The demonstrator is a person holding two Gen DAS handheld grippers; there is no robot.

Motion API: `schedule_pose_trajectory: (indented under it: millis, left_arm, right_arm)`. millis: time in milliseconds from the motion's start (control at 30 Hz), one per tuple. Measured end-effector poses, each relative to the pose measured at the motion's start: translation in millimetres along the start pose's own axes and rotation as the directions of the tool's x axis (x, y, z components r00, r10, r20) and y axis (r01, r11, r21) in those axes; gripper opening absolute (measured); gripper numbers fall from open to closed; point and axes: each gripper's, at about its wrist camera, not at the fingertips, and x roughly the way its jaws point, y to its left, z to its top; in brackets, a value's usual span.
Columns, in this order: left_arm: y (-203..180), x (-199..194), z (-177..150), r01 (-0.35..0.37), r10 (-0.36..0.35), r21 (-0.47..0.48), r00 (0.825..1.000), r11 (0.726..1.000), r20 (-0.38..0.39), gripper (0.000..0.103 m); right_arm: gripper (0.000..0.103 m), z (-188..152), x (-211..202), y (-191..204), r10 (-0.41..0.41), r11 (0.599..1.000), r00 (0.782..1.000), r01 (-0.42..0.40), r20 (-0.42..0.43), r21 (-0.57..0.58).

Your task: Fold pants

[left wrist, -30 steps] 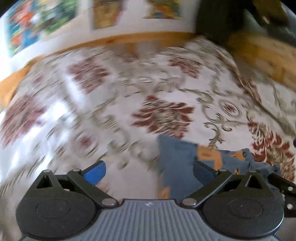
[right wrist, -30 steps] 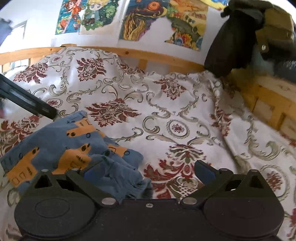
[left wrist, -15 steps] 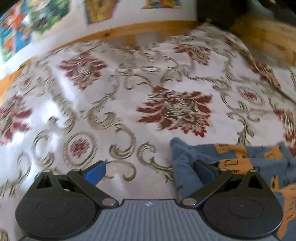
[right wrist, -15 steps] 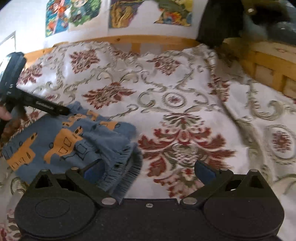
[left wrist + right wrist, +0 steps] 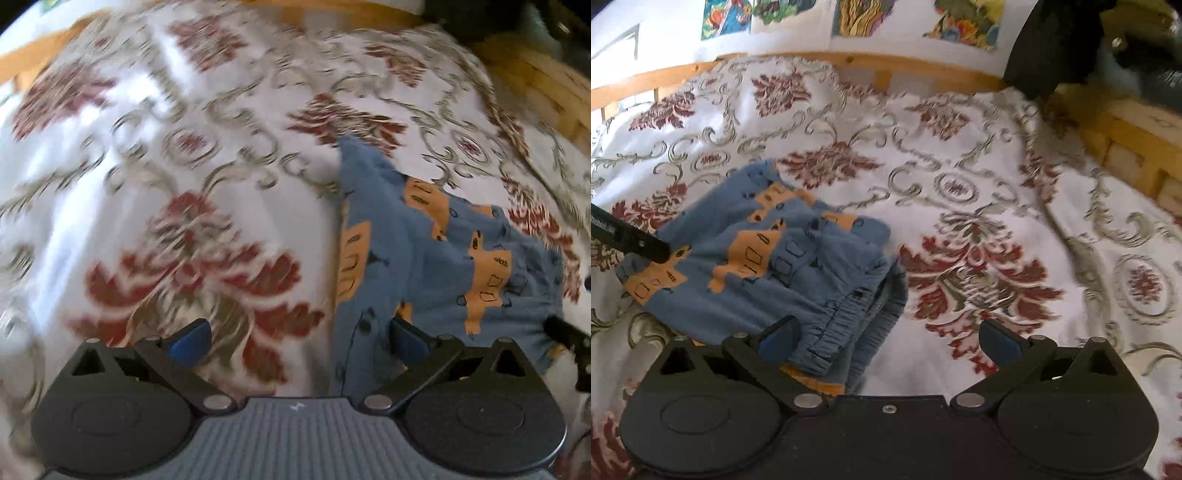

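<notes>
The pants, blue with orange shapes, lay bunched on the bedspread at the left centre of the right wrist frame, their gathered waistband at lower centre just ahead of the camera. In the left wrist view the pants sat at the right centre instead.

The right gripper had its fingers spread wide, holding nothing; the left pad rested against the waistband folds, the right pad over bare bedspread. The left gripper was likewise released, its right pad over the pants' edge, its left pad over the bedspread.

Only the right wrist view showed the posters along the top edge, the wooden rail beneath them, and a dark garment at upper right. There a black finger of the left gripper reached in from the left edge to the pants' left corner. In the left wrist view a black piece, most likely part of the right gripper, poked in at the right edge.

The left wrist view was smeared by motion, so the bedspread pattern was hard to read. Whether either pad actually pressed the cloth could not be told. The pants' near part was hidden behind the right gripper's body.
</notes>
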Motion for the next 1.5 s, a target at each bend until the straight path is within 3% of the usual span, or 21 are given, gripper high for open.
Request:
schedule_pose_trajectory:
  millis: [167,300,633,867,1200,1500]
  left_arm:
    - [7,-26,-19,-0.04,0.037,-0.067,0.998,0.997,-0.05,0.103]
    - [10,-34,-28,-0.043,0.037,-0.081,0.996,0.996,-0.085,0.103]
    - [10,-38,-20,-0.052,0.046,-0.077,0.996,0.996,-0.077,0.103]
    - [7,-30,-19,-0.044,0.037,-0.061,0.993,0.997,-0.109,0.103]
    - [-2,-25,-20,-0.039,0.039,0.004,0.994,0.999,-0.106,0.103]
    - [0,-32,-19,0.007,-0.005,0.018,0.994,1.0,-0.112,0.103]
  right_arm:
    - [0.102,-1,-24,17,-0.037,0.997,0.999,0.04,0.04,-0.066]
    - [0.102,7,-31,32,-0.013,0.994,0.999,0.017,0.039,-0.105]
    - [0.102,15,-30,48,0.044,0.994,0.999,-0.045,-0.014,-0.101]
    - [0.102,18,-19,43,0.084,0.994,0.994,-0.089,-0.066,-0.07]
    - [0.102,21,-9,16,0.135,0.99,0.984,-0.129,-0.111,0.061]
    - [0.102,26,-5,17,0.144,0.99,0.973,-0.143,-0.179,0.018]
